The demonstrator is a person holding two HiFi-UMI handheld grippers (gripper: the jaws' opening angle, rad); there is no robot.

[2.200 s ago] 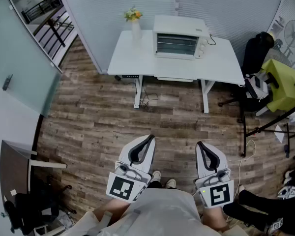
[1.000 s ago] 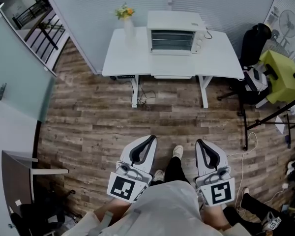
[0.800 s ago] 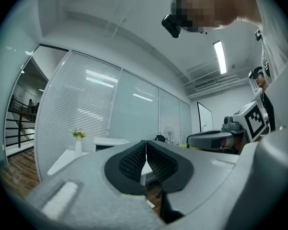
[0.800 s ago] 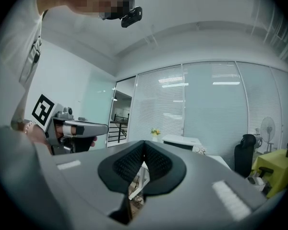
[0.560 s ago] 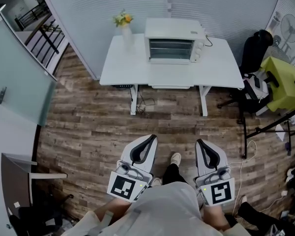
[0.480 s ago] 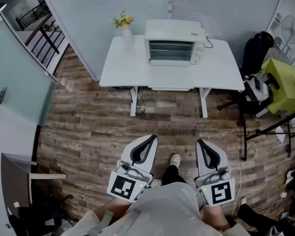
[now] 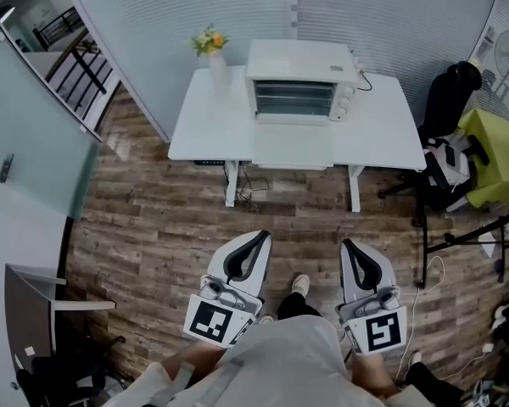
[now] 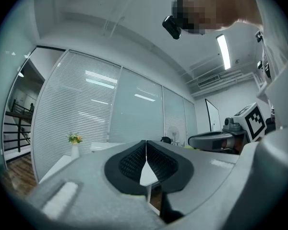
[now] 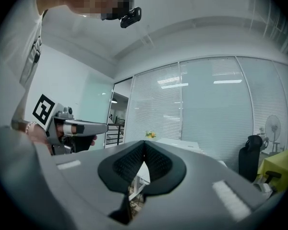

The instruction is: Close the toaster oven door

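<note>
Left tool (image 7: 261, 236) lower centre of head view, jaws pressed together, nothing between them. Right tool (image 7: 346, 244) just right of it, jaws also together, empty. Both point up-frame over the wood floor (image 7: 153, 227), well apart from everything. White toaster oven (image 7: 299, 83) sits top centre on the white counter (image 7: 382, 125), front facing the tools, racks visible; can't tell the door's position from here. Vase with flowers (image 7: 214, 53) near the oven's left side, on the counter corner.
</note>
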